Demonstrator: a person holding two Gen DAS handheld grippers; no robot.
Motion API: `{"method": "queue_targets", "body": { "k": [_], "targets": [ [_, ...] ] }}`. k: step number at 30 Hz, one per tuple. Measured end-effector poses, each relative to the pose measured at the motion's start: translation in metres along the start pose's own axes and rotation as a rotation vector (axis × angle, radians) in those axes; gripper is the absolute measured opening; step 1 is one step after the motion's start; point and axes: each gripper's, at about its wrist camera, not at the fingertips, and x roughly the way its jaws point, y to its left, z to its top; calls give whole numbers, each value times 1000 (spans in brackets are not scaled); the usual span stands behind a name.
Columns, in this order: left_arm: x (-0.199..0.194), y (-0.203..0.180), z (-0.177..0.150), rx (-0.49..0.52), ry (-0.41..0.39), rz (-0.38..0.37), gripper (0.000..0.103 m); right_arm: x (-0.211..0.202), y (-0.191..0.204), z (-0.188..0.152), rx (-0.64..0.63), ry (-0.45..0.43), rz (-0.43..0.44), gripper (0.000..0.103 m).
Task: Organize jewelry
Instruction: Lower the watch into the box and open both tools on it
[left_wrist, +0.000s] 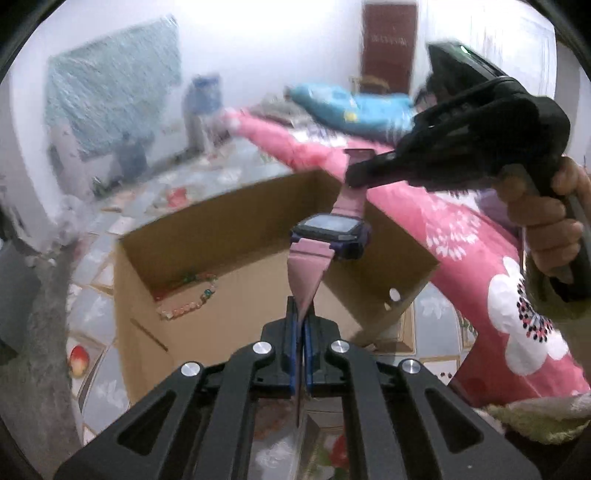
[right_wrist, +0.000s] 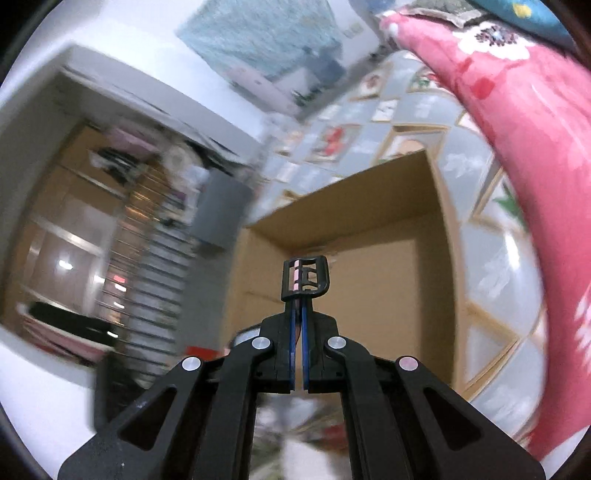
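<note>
A pink-strapped watch (left_wrist: 327, 230) with a dark purple case hangs stretched above an open cardboard box (left_wrist: 236, 218). My left gripper (left_wrist: 300, 314) is shut on the near strap end. My right gripper (left_wrist: 356, 177), seen from the side in the left wrist view, is shut on the far strap. In the right wrist view my right gripper (right_wrist: 298, 306) is shut on the strap just behind its black buckle (right_wrist: 305, 277), over the box (right_wrist: 369, 236). A beaded bracelet (left_wrist: 188, 299) lies on the box floor at the left.
A pink flowered quilt (left_wrist: 461, 236) on a bed runs along the right of the box. The floor has patterned tiles (right_wrist: 491, 258). A red and yellow fruit (left_wrist: 78, 360) lies on the floor left of the box. A cabinet with shelves (right_wrist: 92, 229) stands at the left.
</note>
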Motion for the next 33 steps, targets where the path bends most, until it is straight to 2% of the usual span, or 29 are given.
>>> {"method": "queue_targets", "body": {
  "k": [2,4,5,6,8,11,12,15,19,23,30,33],
  "targets": [
    [22,12,13,8,89,-15,3,23,-3,14,-32,63,-106,1],
    [47,20,20,-1,188,-48,3,40,-8,20,-62,132,-164,1],
    [58,25,22,-14,233,-72,3,56,-11,25,-85,175,-224,1],
    [74,30,25,-31,293,-111,3,64,-12,28,-93,198,-252,1],
    [93,38,28,-70,360,-171,3,83,-17,34,-120,253,-317,1],
    [128,53,30,-181,470,-273,3,106,-23,46,-148,299,-386,2],
    [140,60,31,-234,499,-305,3,110,-23,49,-159,304,-397,5],
    [169,82,29,-384,562,-382,3,116,-24,63,-191,281,-420,7],
    [194,106,26,-527,603,-396,3,107,-23,74,-188,247,-378,12],
    [204,120,16,-611,622,-363,4,97,-21,82,-192,203,-327,14],
    [194,127,8,-635,639,-320,10,101,-15,81,-241,201,-314,18],
    [191,129,16,-594,609,-272,24,106,-15,78,-250,209,-299,18]
  ]
}}
